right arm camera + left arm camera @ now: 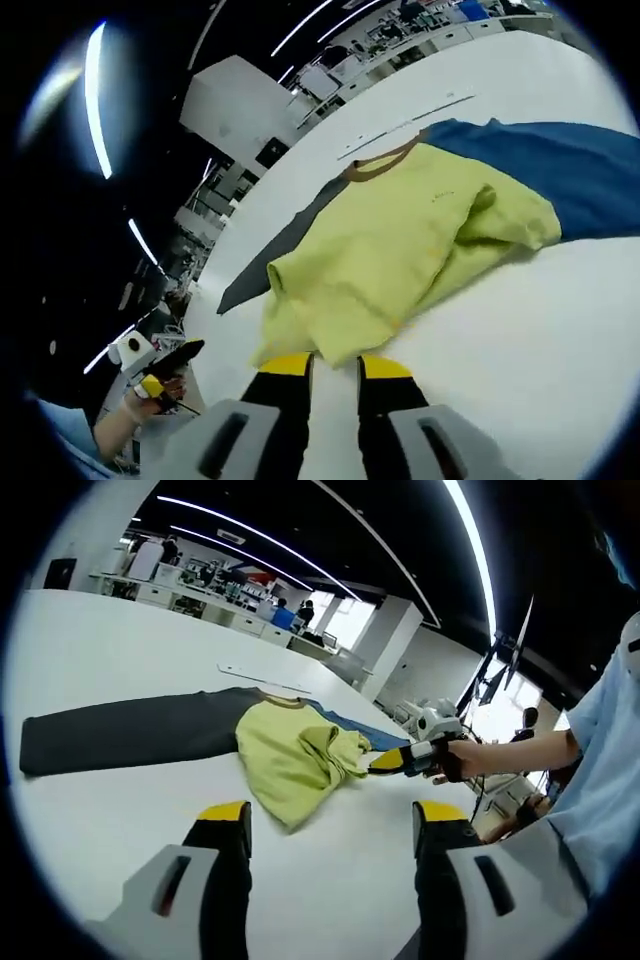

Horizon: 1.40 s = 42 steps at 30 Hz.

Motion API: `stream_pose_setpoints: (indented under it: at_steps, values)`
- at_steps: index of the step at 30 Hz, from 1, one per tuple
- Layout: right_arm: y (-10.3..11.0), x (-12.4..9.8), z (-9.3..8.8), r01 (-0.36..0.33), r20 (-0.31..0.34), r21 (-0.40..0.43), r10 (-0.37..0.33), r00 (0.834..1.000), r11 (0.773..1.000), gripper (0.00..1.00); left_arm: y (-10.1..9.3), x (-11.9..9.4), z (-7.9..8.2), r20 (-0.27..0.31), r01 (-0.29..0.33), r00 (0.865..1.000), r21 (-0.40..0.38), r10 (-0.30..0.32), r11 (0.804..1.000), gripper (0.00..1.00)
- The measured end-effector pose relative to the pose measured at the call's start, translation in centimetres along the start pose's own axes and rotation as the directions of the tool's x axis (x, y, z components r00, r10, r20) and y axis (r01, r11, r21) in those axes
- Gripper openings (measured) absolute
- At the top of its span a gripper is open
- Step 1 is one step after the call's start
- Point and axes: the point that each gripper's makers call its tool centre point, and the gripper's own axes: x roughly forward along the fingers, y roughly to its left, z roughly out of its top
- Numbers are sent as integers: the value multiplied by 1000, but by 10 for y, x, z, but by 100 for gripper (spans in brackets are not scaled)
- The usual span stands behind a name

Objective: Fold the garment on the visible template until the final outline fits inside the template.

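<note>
Yellow-tipped jaws of the left gripper (330,820) stand wide apart over bare white tabletop (110,650), grasping nothing. Ahead lies a dark grey garment (130,730) stretched leftward, then the crumpled yellow shirt (290,760), with blue cloth (350,728) beyond it. The right gripper (335,368) has its jaws drawn close at the shirt's near hem; I cannot tell whether cloth is pinched. It looks the nearer one. A paper sheet (262,678) lies farther back. No writing is legible.

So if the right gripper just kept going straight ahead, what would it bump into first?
Most likely the yellow-green shirt: its near edge lies just past the right gripper tips on the white table. Depth is hard to judge.
</note>
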Motion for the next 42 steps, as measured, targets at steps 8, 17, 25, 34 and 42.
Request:
stream_pose_setpoints:
  at_steps: [8,17,25,34,42]
  values:
    - [-4,10,1,-8,17,110,6,1000,994,9,0,-1,-2,1,-3,1000,2,3,1000,62]
    - [-14,15,-8,5,-3,211,-4,1000,977,4,-1,-1,-4,5,-5,1000,-3,5,1000,61]
    - [-12,18,-12,-22,10,274,20,1000,961,4,-3,0,-5,5,-4,1000,-1,4,1000,61]
    - [-10,22,-4,-25,41,312,13,999,950,0,-6,1,-7,4,-1,1000,-1,1,1000,60]
    - [-12,7,0,-21,51,291,7,999,956,0,-9,2,-9,6,2,1000,-4,-2,1000,60]
